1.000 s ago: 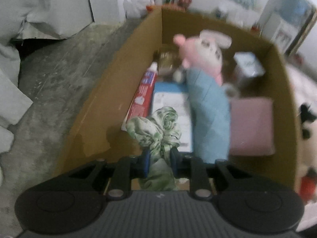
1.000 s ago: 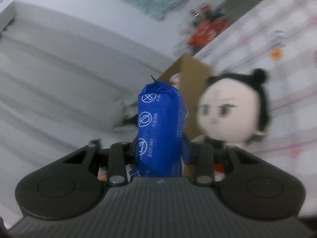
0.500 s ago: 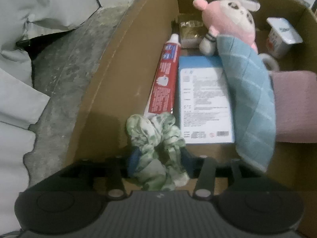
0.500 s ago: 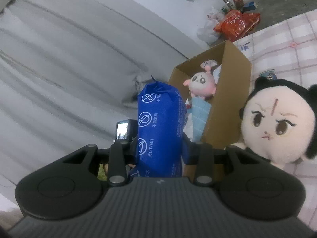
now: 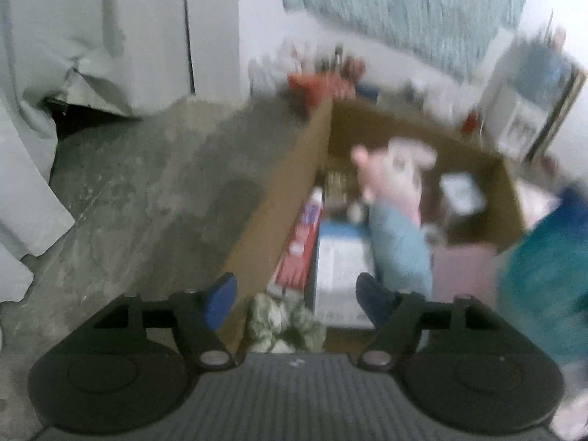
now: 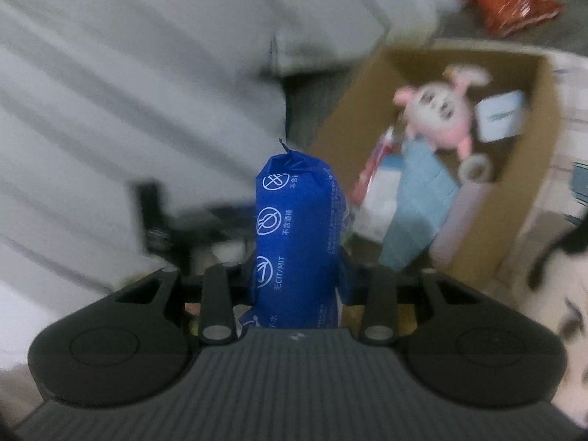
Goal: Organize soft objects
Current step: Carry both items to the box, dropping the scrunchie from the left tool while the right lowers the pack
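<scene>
My left gripper (image 5: 296, 294) hangs over the near end of the cardboard box (image 5: 279, 198), its jaws opening. The green patterned scrunchie (image 5: 284, 325) lies loose below and between the blue pads (image 5: 220, 299), touched by neither. Inside the box are a pink plush (image 5: 393, 176), a light blue cloth (image 5: 400, 253) and a pink cloth (image 5: 463, 275). My right gripper (image 6: 297, 275) is shut on an upright blue wipes pack (image 6: 297, 235), left of and short of the box (image 6: 529, 169). In the right wrist view the plush (image 6: 437, 114) also shows.
A red toothpaste tube (image 5: 303, 242), a flat white and blue carton (image 5: 341, 275) and a small cup (image 5: 459, 191) also lie in the box. Bare concrete floor (image 5: 147, 198) spreads to its left. A black-haired doll (image 6: 551, 294) sits right of the box. A blurred blue-green shape (image 5: 544, 257) fills the right edge.
The left jaws have spread and let go of the scrunchie, which now rests at the box's near end; that gripper rose and drew back. The right gripper carried the blue pack closer to the box.
</scene>
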The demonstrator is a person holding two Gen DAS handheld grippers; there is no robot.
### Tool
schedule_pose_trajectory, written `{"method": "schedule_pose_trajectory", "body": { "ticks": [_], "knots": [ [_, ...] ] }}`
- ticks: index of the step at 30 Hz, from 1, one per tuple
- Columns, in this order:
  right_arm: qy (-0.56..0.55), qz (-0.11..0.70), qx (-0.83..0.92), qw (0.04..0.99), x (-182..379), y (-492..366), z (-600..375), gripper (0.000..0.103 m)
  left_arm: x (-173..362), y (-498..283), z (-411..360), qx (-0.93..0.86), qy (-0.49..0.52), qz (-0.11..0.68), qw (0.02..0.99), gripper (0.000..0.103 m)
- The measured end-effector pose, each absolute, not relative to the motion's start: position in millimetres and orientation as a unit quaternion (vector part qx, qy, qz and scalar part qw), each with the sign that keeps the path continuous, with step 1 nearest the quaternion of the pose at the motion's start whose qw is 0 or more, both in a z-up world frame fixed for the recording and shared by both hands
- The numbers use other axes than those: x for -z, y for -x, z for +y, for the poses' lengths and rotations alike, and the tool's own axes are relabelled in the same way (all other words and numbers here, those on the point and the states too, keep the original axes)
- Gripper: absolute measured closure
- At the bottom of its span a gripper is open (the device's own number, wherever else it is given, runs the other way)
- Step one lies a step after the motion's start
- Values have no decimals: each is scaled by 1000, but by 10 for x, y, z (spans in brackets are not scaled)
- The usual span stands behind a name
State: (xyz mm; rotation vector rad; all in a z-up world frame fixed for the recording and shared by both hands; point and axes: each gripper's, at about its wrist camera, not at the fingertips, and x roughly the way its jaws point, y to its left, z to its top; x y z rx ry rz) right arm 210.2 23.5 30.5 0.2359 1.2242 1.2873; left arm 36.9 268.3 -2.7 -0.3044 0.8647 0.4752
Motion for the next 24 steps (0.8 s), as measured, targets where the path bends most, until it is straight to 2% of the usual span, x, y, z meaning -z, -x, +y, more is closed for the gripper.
{"method": "schedule_pose_trajectory", "body": {
  "ticks": [5,10,13,15,17,22,24],
  "knots": [
    [22,595,-573,563,83,-2164,1137,67,-119,-221,2743,-246,161,366,883,30],
    [102,630,-601,481,503,-2005,1798,61,-53,-239,2814,-247,164,367,882,30],
    [166,634,-564,502,680,-1984,1959,56,-14,-218,2853,-241,174,366,882,30],
    [171,632,-543,525,696,-2053,1962,56,-5,-202,2861,-240,174,361,884,30],
    [170,629,-531,542,666,-2108,1913,59,10,-190,2873,-241,175,358,885,30],
    [191,616,-518,562,654,-2011,1892,73,68,-169,2888,-242,187,358,882,30],
    [209,611,-517,562,685,-1935,1925,73,88,-157,2867,-239,188,360,882,30]
  ]
}}
